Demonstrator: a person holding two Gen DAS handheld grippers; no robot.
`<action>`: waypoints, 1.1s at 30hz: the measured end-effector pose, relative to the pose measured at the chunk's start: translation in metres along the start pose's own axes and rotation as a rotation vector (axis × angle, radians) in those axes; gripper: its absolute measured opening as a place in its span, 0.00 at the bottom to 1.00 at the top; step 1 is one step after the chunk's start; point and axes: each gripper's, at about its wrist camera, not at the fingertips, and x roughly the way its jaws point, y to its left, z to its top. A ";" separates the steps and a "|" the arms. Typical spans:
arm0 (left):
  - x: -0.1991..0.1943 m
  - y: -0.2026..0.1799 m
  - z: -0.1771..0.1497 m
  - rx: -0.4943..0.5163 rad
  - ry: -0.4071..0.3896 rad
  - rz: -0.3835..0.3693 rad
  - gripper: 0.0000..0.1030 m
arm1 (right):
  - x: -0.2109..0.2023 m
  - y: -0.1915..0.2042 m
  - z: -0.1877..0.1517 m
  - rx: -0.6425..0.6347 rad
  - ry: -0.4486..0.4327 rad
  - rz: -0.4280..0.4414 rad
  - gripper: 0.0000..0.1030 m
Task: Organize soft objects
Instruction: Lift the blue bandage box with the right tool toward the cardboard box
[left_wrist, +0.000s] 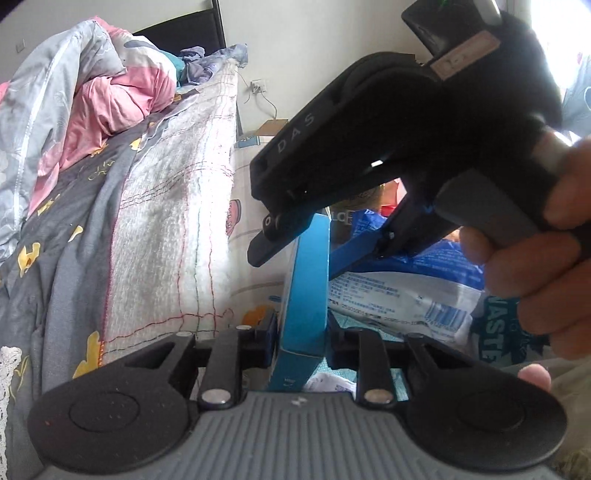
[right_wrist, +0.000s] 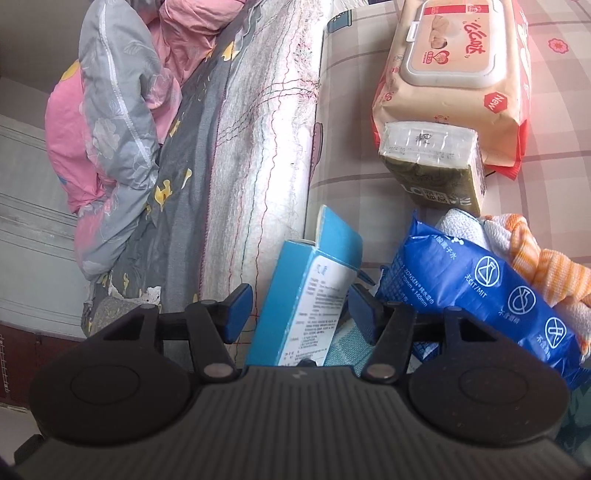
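Both grippers at the blue carton on the bed

The left gripper has its fingers pinching the slim blue cardboard carton by its narrow sides; the right gripper has its fingers spread either side of the same carton, not touching. The carton looks light, stiff and crushable, so the edges seem the safest hold. Only the right view shows, beyond its fingers, the soft blue wipes pack, the orange-striped towel and the beige wipes pack.
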 end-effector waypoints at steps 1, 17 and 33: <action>-0.002 0.002 -0.001 -0.010 -0.005 -0.016 0.36 | 0.001 -0.001 0.000 -0.003 0.000 -0.009 0.47; 0.013 0.033 0.015 -0.284 0.117 -0.248 0.88 | -0.031 -0.050 0.002 0.008 0.022 0.277 0.21; -0.069 -0.036 0.034 -0.180 0.009 -0.175 0.72 | -0.136 -0.042 -0.049 -0.039 -0.053 0.304 0.28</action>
